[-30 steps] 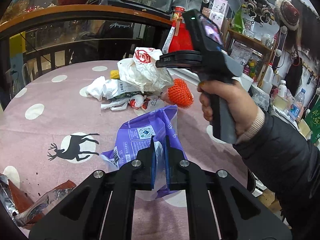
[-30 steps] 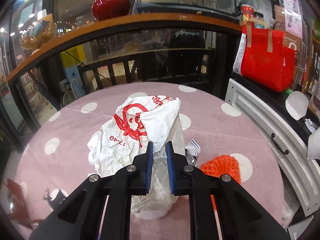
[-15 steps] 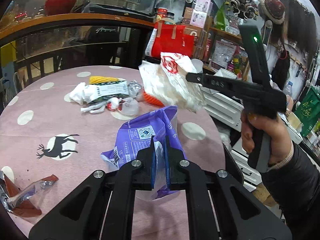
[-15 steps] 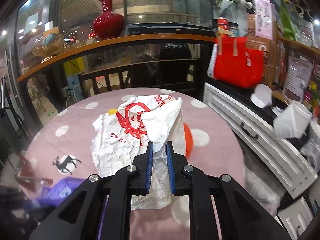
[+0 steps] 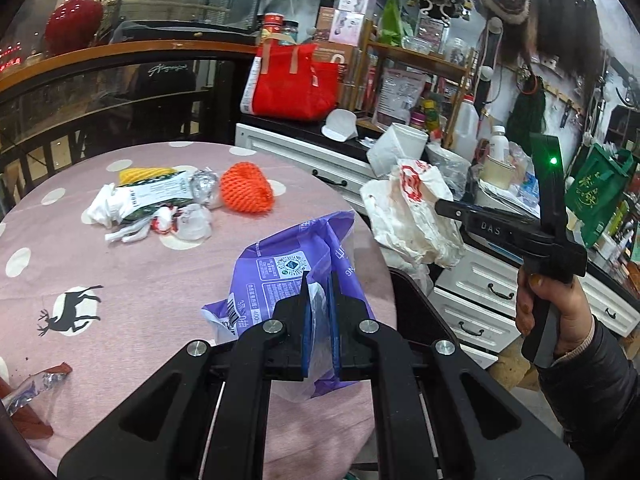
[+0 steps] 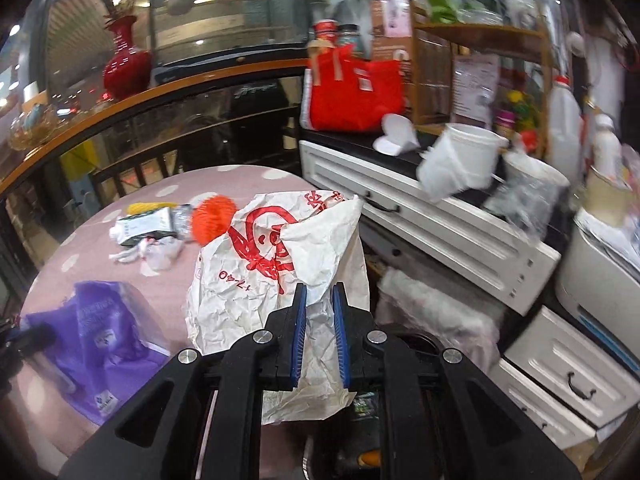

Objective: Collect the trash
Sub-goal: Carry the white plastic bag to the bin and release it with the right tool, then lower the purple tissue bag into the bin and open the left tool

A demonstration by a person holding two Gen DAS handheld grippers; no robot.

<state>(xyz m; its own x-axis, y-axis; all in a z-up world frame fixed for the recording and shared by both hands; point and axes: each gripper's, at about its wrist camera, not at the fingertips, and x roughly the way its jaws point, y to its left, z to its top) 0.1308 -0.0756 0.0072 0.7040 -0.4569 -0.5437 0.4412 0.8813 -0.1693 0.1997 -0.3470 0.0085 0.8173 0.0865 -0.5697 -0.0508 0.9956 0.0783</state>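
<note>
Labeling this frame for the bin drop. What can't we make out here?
- Bin, right wrist view: mostly hidden behind the right gripper and the white paper bag it holds; contents unclear.
- Purple bag, left wrist view: lower part covered by the left gripper.
- White bucket, right wrist view: motion-blurred.
- Wrapper, left wrist view: cut by the left edge.

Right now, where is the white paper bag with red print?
The white paper bag is pinched in the right gripper, off the table's right edge in the left wrist view, in front of the white drawers.
</note>
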